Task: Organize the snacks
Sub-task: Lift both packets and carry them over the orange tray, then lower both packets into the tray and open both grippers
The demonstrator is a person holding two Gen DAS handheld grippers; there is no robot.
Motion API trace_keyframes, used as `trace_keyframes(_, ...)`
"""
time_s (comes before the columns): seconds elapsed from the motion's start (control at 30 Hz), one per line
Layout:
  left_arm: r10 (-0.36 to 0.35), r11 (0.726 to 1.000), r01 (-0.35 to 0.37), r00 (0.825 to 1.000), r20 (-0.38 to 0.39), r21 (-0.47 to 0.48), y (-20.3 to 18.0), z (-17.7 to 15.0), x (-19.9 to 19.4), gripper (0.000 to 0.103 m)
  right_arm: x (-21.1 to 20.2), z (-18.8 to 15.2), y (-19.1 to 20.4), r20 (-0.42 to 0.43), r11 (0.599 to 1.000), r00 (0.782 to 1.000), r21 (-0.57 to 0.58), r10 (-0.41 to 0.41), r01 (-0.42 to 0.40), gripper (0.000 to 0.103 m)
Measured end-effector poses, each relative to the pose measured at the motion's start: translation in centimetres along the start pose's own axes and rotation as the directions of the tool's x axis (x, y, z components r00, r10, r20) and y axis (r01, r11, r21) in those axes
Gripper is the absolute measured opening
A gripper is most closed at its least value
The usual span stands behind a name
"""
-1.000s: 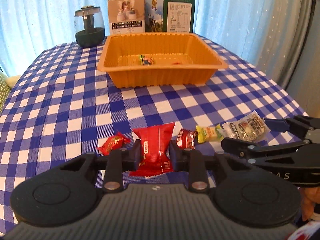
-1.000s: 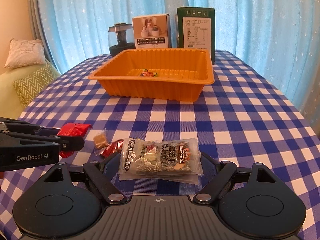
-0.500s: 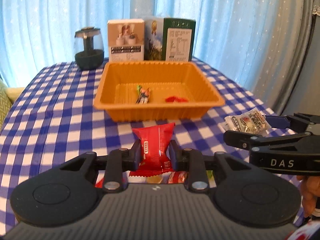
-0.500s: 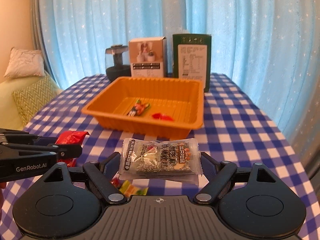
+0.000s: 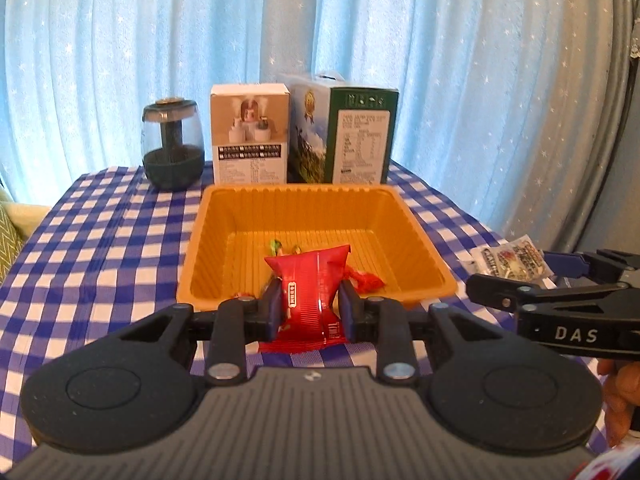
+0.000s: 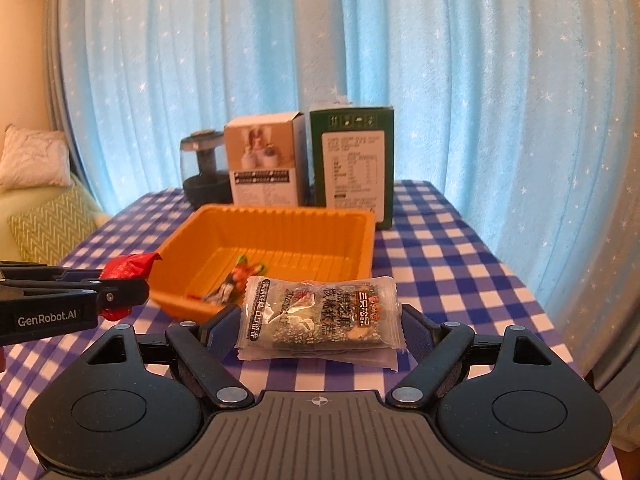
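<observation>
Two packets aloft | left hand-held gripper [image 5: 308,306] clamped the red packet [image 5: 310,286], right hand-held gripper [image 6: 318,322] pinched the clear packet [image 6: 320,314] | early release risked missing the orange tray [image 5: 316,204].

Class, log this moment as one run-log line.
left gripper: shut on red packet | right gripper: shut on clear packet | both near orange tray

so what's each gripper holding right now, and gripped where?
Left gripper: red foil snack packet, pinched across its lower middle. Right gripper: clear plastic seed-bar packet, clamped by its two short ends.
</observation>
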State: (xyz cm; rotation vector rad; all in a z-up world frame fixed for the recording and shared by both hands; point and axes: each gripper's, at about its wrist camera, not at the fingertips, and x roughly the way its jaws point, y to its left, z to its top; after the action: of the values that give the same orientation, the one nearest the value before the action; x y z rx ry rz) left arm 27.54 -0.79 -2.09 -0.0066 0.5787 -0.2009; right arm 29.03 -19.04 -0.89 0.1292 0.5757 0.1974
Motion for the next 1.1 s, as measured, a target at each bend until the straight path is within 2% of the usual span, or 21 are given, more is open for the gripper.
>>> trace_keyframes(0.57, 0.031, 0.999, -0.03, 0.999, 0.032, -0.04, 2.6, 3.4, 4.8, 0.026, 6.1, 2.8, 0.0, 0.002, 0.999, 1.0, 0.033, 0.023, -0.023, 0.083)
trace_keyframes(1.1, 0.023, 0.995, -0.024, 1.0, -0.008, -0.096, 5.3, 3.9, 8.8, 0.026, 12.1, 4.1, -0.2, -0.049, 0.997, 0.998, 0.065, 0.038, -0.035, 0.083)
